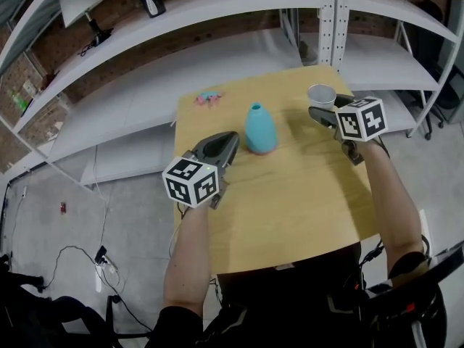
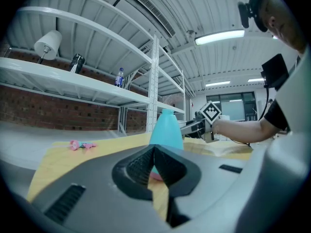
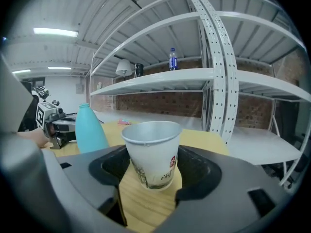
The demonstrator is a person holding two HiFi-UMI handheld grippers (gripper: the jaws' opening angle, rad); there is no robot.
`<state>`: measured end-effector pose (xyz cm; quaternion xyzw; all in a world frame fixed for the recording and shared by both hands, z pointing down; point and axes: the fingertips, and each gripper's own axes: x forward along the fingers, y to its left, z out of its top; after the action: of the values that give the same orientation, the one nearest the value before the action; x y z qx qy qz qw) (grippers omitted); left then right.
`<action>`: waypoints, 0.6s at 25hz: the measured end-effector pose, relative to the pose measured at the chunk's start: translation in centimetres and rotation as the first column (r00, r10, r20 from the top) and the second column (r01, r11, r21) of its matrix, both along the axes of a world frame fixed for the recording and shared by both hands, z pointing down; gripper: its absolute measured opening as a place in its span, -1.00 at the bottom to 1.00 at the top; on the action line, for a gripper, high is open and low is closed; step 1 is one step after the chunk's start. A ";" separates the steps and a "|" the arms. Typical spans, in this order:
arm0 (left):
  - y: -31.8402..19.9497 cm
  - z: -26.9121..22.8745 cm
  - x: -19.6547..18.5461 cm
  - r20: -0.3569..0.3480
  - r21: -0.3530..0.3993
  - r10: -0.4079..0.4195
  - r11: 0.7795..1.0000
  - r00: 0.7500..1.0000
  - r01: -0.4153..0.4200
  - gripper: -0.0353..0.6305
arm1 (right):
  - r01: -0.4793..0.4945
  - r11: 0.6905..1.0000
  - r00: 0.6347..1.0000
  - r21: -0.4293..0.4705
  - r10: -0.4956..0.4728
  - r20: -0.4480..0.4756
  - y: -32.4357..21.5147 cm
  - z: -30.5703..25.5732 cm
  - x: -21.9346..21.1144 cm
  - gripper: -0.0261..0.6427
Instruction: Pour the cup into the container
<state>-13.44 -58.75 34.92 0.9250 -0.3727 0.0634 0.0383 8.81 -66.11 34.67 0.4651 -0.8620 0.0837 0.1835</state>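
Cup (image 3: 151, 152) upright — mouth up — inside the open right claw (image 3: 153, 171).

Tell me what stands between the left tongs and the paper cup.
The teal container stands between left tongs and cup, clearest in the head view.

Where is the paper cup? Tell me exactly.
In the head view the paper cup stands near the table's far right corner, between the open jaws of the right gripper, to the right of the teal container.
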 end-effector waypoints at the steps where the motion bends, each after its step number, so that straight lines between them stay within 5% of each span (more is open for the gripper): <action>1: 0.0 0.0 0.0 0.000 0.000 -0.004 1.000 1.000 0.004 -0.89 | -0.005 1.000 1.000 -0.001 0.005 0.007 0.0 0.2 0.3 0.00; 15: -0.4 0.0 -0.4 0.000 0.000 -0.047 0.999 0.999 0.047 -0.89 | -0.015 1.000 0.997 -0.027 0.017 0.074 -0.2 2.4 1.6 0.00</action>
<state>-13.86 -59.15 34.90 0.9159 -0.3945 0.0626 0.0399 10.39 -66.28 37.02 0.4660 -0.8633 0.1138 0.1568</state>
